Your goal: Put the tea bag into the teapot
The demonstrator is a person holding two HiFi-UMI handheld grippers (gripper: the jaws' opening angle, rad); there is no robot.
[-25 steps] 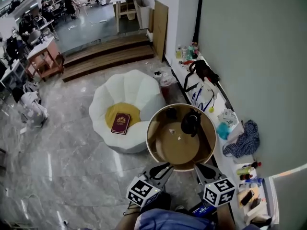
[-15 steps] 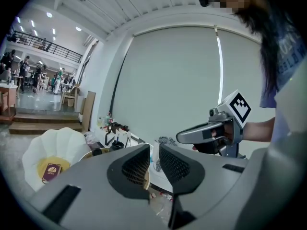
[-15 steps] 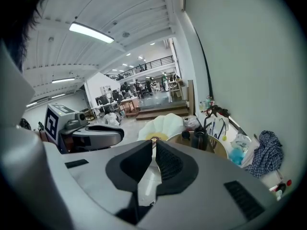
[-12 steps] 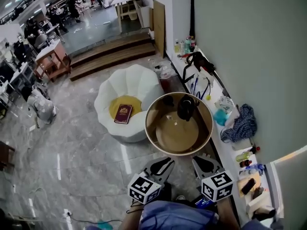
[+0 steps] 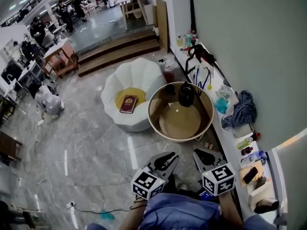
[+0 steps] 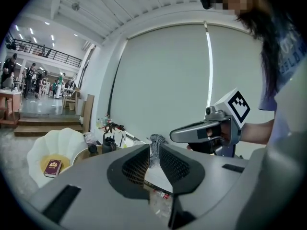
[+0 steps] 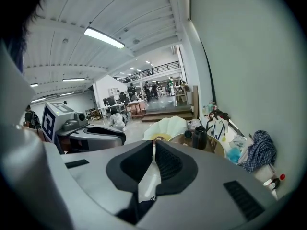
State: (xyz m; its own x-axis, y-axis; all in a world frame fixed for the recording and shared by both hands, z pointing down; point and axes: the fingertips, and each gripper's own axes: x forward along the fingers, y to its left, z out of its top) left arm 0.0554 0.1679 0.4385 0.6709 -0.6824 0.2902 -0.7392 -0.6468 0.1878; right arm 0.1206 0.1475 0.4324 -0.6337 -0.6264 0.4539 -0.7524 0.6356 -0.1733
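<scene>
A black teapot [image 5: 186, 95] stands at the far side of a round wooden table [image 5: 156, 121]. The teapot [image 7: 199, 139] also shows in the right gripper view, and the teapot [image 6: 109, 144] is small in the left gripper view. A small pale scrap, probably the tea bag [image 5: 176, 110], lies on the tabletop just in front of the teapot. Both grippers hang over the floor, short of the table. My left gripper [image 5: 170, 156] has its jaws slightly apart and empty. My right gripper [image 5: 199, 153] is shut with nothing in it.
A white shell-shaped seat [image 5: 136, 78] with a yellow cushion and a red book [image 5: 128, 104] stands left of the table. Along the right wall runs a low ledge with bottles, a blue cloth [image 5: 240, 111] and bags. Wooden steps [image 5: 120, 56] lie beyond.
The table with the teapot has drawn away up the frame. Bare floor now separates both grippers from its rim, where a second ago they were right at it.
</scene>
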